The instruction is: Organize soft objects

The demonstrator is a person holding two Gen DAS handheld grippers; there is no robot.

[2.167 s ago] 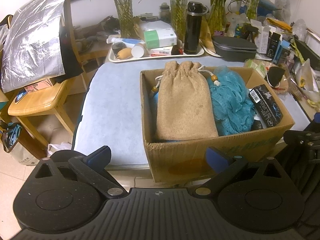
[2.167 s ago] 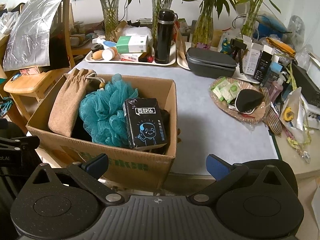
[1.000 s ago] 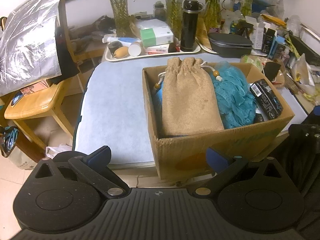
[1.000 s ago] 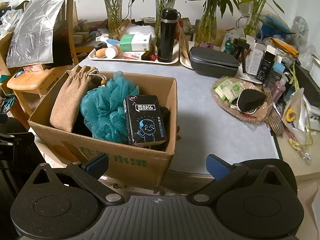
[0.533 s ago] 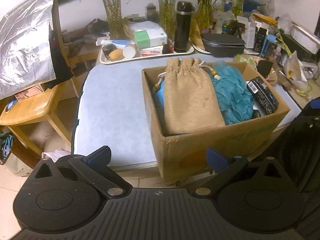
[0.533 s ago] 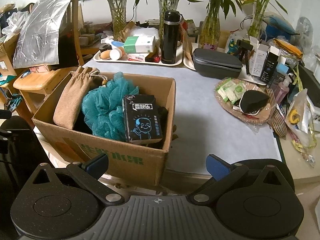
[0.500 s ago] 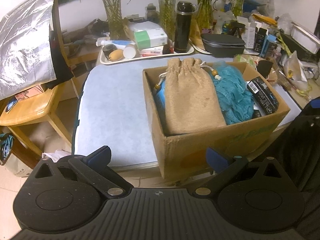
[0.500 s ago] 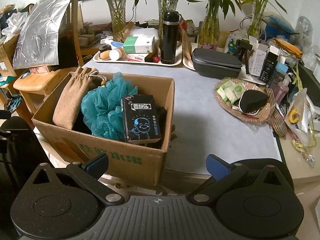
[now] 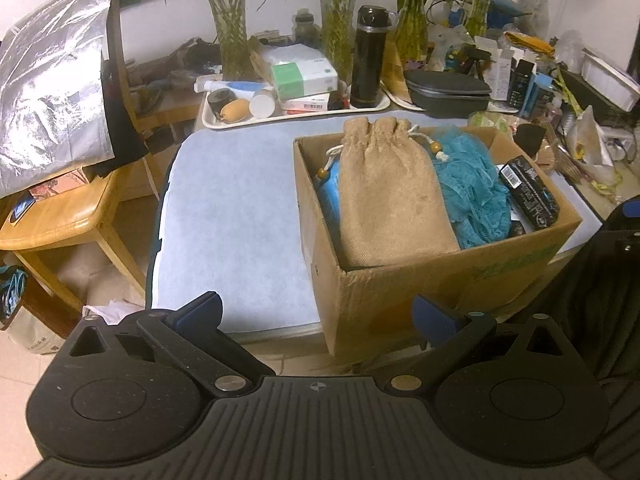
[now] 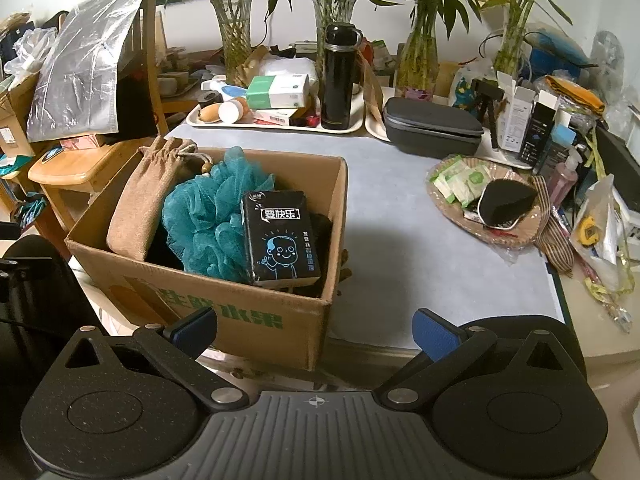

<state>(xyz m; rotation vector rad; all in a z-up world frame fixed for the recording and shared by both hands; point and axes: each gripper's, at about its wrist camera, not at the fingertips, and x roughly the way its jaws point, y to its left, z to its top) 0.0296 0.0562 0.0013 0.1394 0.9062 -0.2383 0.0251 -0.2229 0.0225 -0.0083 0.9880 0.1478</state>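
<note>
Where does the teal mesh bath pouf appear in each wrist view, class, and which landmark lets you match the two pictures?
Left wrist: teal mesh bath pouf right of centre, in the cardboard box, right of the burlap drawstring pouch.
Right wrist: pouf left of centre, in the box.
Shared landmark: black thermos on the tray behind.

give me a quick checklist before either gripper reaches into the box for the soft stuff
1. Left gripper open and empty: ok.
2. Right gripper open and empty: ok.
3. Tan drawstring pouch on top and reachable in the cardboard box: ok.
4. Teal bath puff free to lift: not ok, the black tissue pack leans against it.
5. Bare table surface beside the box for setting things down: ok.
6. What lies under the pouch and puff: cannot tell, mostly hidden.
</note>
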